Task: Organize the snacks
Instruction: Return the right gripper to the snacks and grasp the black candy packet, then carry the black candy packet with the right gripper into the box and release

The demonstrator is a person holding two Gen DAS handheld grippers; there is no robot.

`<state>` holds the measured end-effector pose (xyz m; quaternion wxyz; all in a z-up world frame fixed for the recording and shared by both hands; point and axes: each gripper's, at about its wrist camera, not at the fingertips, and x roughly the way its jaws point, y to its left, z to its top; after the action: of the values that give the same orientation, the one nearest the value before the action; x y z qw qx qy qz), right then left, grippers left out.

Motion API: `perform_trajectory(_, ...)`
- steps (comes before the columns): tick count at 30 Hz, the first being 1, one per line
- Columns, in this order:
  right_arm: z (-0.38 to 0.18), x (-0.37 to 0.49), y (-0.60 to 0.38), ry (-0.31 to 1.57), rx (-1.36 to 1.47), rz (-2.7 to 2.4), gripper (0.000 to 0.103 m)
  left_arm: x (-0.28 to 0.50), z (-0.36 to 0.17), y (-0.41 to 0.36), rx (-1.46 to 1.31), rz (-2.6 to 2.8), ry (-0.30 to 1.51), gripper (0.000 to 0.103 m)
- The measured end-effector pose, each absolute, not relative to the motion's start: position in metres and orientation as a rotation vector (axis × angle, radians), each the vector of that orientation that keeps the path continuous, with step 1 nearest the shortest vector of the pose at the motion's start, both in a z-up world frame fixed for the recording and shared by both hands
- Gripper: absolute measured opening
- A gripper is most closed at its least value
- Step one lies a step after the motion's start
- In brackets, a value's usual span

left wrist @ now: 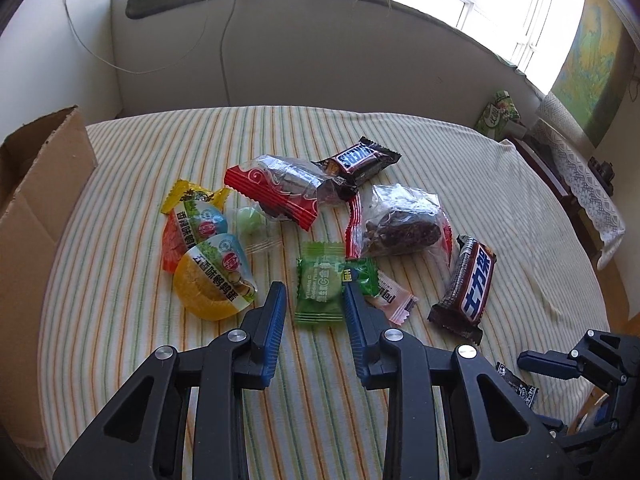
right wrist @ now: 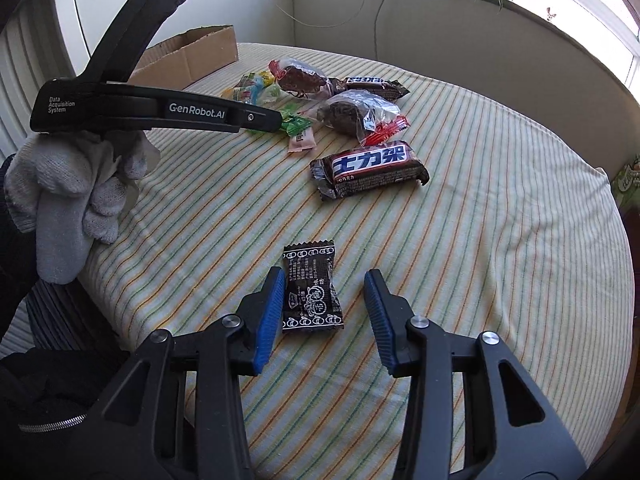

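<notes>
The green plum candy (left wrist: 320, 289) lay flat on the striped tablecloth (left wrist: 500, 184), between the parted jaws of the left gripper (left wrist: 314, 296); the right-hand blue pad (left wrist: 358, 320) sat at the wrapper's edge, though whether it touched could not be told. Those jaws stood moderately open and gripped nothing. Just beyond the right jaw lay a second green candy (left wrist: 366, 276) and a pink sachet (left wrist: 394, 294). Ahead and to the left sat two yellow quail-egg packs (left wrist: 212, 280), with a pale green sweet (left wrist: 251, 221) behind them. Further ahead were a red-edged cake bag (left wrist: 276, 192), a clear bag of dark pastry (left wrist: 400, 222) and two Snickers bars (left wrist: 466, 286). A cardboard box (left wrist: 44, 184) stood far left.

The right gripper (right wrist: 324, 302) was wide open and empty, a black candy wrapper (right wrist: 312, 288) lying between its jaws, close beside the left pad (right wrist: 270, 316) and well clear of the right one.
</notes>
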<state>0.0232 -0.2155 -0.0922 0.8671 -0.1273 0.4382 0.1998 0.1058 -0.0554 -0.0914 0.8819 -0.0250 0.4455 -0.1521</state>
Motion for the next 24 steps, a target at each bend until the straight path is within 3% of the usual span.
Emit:
perform_trajectory(3,-0.092,0.023,-0.216,0.914,-0.274,0.414,0.035,0.107,-0.091,-0.057,-0.045,-0.319,0.923,0.028)
perform_trajectory(5,-0.091,0.024,-0.216,0.912,-0.279,0.409,0.03,0.107,-0.092,-0.057,-0.041,-0.312,0.922,0.022)
perform_trajectory(24,-0.075,0.03,-0.214,0.889,-0.239,0.411,0.028,0.089,-0.07,-0.04,-0.094,-0.313,0.856,0.022)
